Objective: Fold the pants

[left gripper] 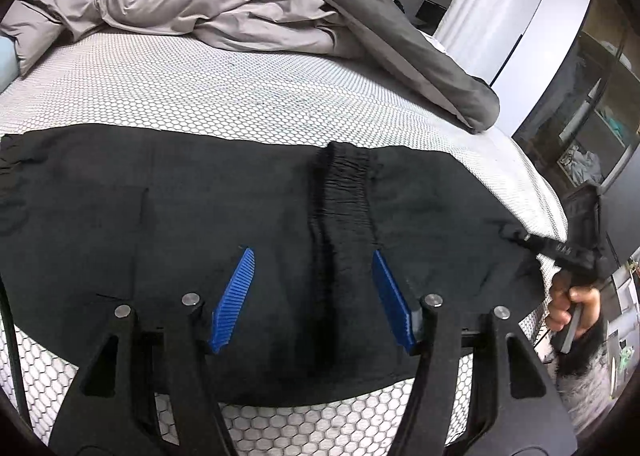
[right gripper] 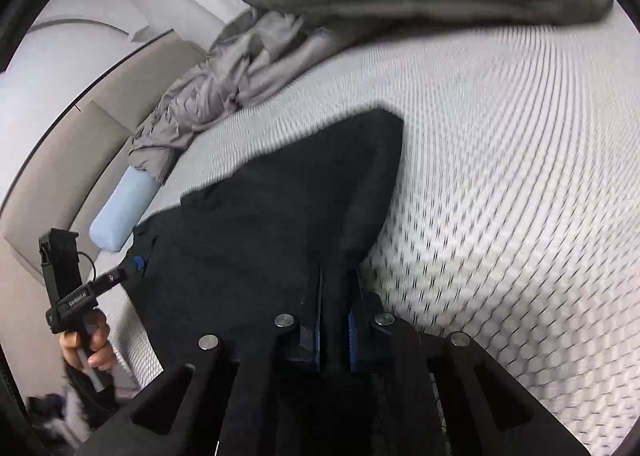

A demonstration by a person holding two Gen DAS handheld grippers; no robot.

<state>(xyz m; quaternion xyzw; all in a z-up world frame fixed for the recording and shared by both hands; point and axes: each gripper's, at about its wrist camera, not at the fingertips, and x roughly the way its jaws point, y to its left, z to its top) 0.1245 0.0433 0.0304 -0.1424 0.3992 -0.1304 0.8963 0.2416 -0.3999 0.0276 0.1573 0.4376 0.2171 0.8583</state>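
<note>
Black pants (left gripper: 180,196) lie spread across the white honeycomb mattress (left gripper: 200,88), with the gathered elastic waistband (left gripper: 348,176) running down their middle. My left gripper (left gripper: 313,251) hovers open over them, its blue pads (left gripper: 236,296) on either side of the waistband. At the right edge, a hand holds my right gripper (left gripper: 516,234), which pinches the pants' edge. In the right wrist view my right gripper (right gripper: 338,272) is shut on a raised fold of the pants (right gripper: 280,196). The left gripper (right gripper: 138,262) shows at their far left edge.
Crumpled light grey bedding (left gripper: 180,4) and a dark grey duvet (left gripper: 400,36) lie at the back of the bed. A light blue pillow (right gripper: 120,212) rests by the beige headboard (right gripper: 60,160). Glass-front shelves (left gripper: 592,116) stand beyond the bed's right side.
</note>
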